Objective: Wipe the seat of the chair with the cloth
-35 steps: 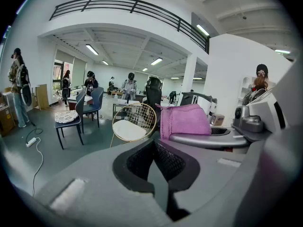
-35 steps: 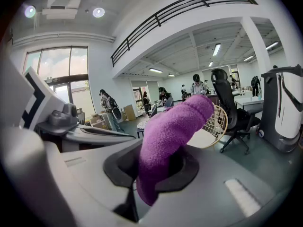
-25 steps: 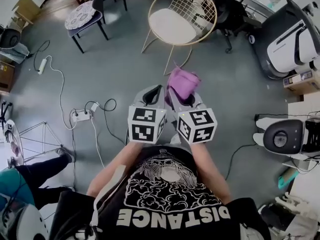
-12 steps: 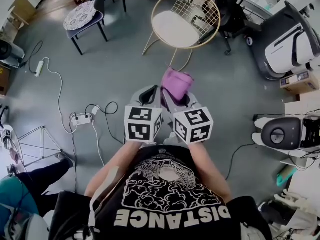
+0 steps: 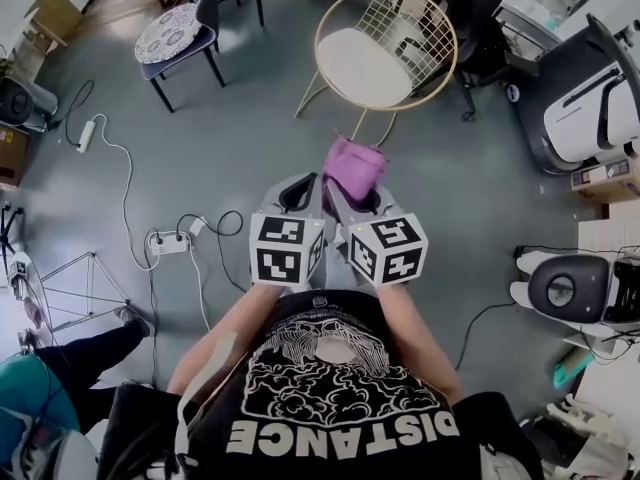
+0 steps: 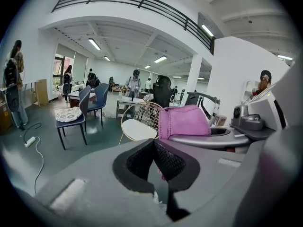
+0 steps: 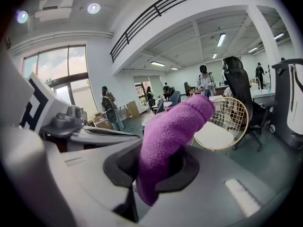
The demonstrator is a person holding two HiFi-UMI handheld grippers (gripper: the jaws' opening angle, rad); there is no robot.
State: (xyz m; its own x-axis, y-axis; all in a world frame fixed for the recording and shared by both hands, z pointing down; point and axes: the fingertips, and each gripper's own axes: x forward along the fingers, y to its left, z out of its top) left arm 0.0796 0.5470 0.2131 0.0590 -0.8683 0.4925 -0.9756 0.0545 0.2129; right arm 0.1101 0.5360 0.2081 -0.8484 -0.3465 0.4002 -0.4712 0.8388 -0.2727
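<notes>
The right tongs (image 7: 150, 167) are clamped tight on the purple cloth (image 7: 171, 131), which sticks up out of them. The left tongs (image 6: 154, 148) are just beside them, pressed together with nothing in between. The chair (image 5: 368, 53) with the gold wire back stands ahead of both tongs, well apart from the cloth.

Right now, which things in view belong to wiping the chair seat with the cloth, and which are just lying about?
For the job:
- purple cloth, clamped in the jaws of the right gripper
- gold wire chair with its white seat

Just lying about:
- blue chair with patterned cushion
- power strip and cables
- black office chair
</notes>
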